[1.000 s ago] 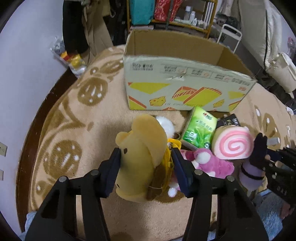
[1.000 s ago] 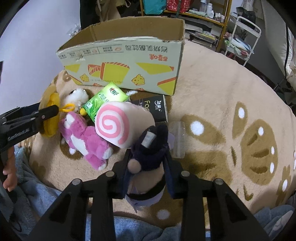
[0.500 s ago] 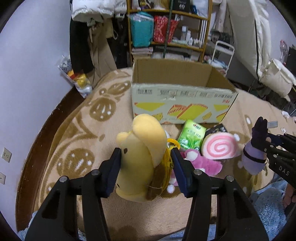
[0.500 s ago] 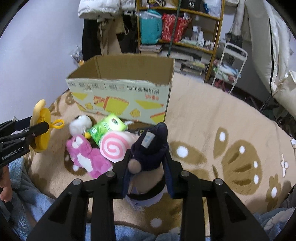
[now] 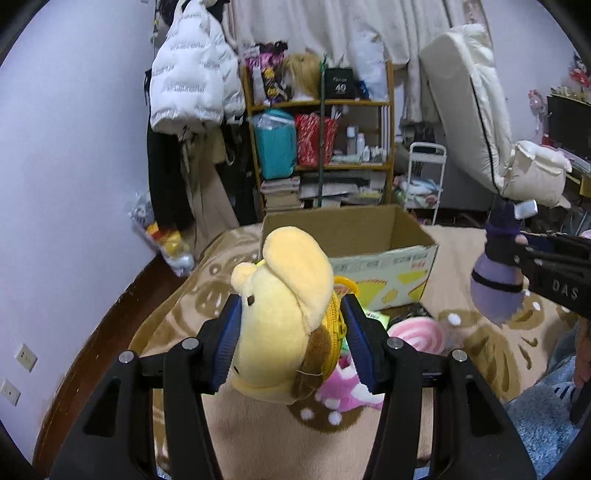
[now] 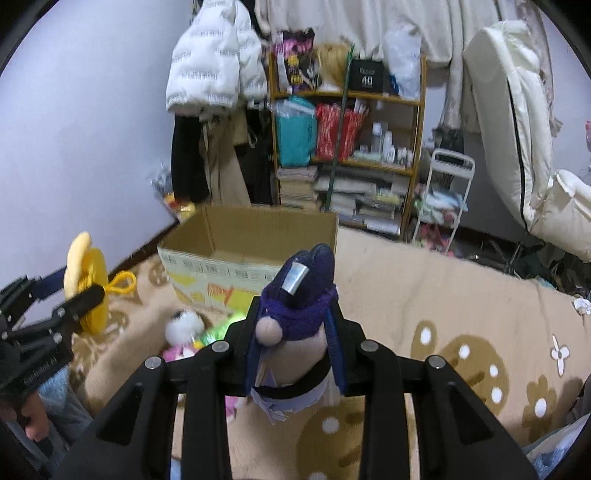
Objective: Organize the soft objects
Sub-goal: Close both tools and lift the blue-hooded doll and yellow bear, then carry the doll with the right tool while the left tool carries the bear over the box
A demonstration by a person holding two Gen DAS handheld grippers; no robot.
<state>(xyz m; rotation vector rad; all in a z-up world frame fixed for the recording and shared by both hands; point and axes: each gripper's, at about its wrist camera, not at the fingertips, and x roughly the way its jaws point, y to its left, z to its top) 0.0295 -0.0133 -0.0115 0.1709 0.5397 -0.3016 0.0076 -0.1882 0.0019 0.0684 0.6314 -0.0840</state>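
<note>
Both jaws were clamped on toys, the left gripper [image 5: 291, 343] on the yellow plush [image 5: 284, 314], the right gripper [image 6: 295, 350] on the purple plush [image 6: 295, 317], so I'd have carried both over the cardboard box [image 5: 384, 254] at 12 o'clock before letting go.

Walls plain pale lavender [image 5: 74, 155], with two white outlets low on the left. Dark wooden floor [image 5: 110, 317] shows along the edge of a beige patterned blanket [image 6: 461, 295]. Wooden shelf unit [image 5: 321, 147] against the back wall, crowded with bags, bottles and stacked books. White puffer jacket [image 5: 192, 81] hangs beside it. Cream mattress [image 5: 469, 103] leans at right. Small white wire rack [image 6: 447, 192] stands near the shelf. Light-coloured curtain [image 5: 314, 26] above.
</note>
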